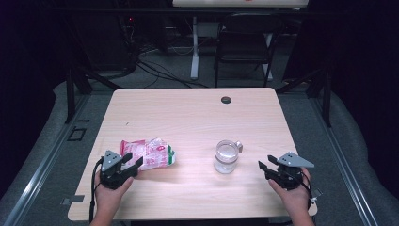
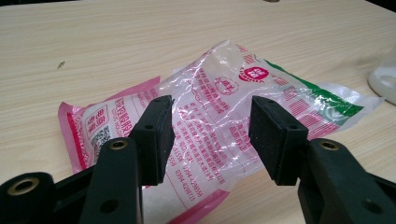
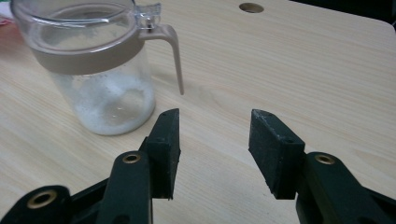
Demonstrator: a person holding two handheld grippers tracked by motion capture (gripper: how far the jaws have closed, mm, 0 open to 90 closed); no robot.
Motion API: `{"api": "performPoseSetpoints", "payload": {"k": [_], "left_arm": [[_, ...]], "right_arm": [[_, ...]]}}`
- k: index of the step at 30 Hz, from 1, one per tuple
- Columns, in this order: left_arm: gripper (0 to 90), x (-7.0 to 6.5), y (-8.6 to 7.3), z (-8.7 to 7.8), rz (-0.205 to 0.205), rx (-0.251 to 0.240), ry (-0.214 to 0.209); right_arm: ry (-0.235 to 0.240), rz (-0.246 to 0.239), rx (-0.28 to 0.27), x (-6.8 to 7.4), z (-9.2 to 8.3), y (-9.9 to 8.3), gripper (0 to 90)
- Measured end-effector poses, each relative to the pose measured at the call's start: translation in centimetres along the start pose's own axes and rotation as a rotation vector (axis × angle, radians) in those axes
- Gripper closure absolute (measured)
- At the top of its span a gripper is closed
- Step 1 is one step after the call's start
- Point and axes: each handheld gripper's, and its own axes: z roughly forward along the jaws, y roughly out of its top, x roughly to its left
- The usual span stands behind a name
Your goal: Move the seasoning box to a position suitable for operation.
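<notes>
The bag (image 2: 219,112) is clear plastic with pink edges, pink print and a green stripe at one end — a round pink badge sits near that stripe. The jar (image 3: 100,70) is clear glass with a beige band and beige handle, a white frosting low inside. Both tools — left (image 2: 211,137), right (image 3: 215,149) — are black. The worktop (image 1: 188,113) is pale wood grain.
</notes>
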Motion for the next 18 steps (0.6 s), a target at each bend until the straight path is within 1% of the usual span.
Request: {"api": "performPoseSetpoints", "payload": {"k": [3,6,7,8,10,13,17,18], "left_arm": [[50.0,0.0,0.0,-0.1,-0.004,-0.007,0.001],[50.0,0.0,0.0,-0.3,-0.025,-0.022,-0.012],[50.0,0.0,0.0,-0.3,-0.028,-0.023,-0.015],[50.2,0.0,-0.1,-0.4,-0.021,-0.011,-0.017],[50.3,0.0,-0.2,-0.5,-0.019,-0.005,-0.017],[50.5,-0.1,-0.4,-0.9,-0.018,-0.014,-0.014],[50.5,-0.1,-0.6,-1.2,-0.019,-0.007,-0.005],[50.5,-0.1,-0.7,-1.4,-0.025,-0.009,-0.002]], "right_arm": [[0.025,-0.017,-0.004,0.4,0.1,0.1,53.6],[0.033,-0.036,0.011,0.7,0.3,0.2,53.6],[0.039,-0.041,0.014,0.8,0.5,0.3,53.4],[0.045,-0.045,0.017,1.0,0.7,0.4,52.9],[0.048,-0.048,0.017,1.0,0.9,0.4,52.6],[0.049,-0.042,0.010,1.0,1.4,0.7,51.9],[0.062,-0.045,0.007,1.1,1.9,0.9,53.9],[0.069,-0.051,0.014,1.1,2.3,1.0,54.7]]}}
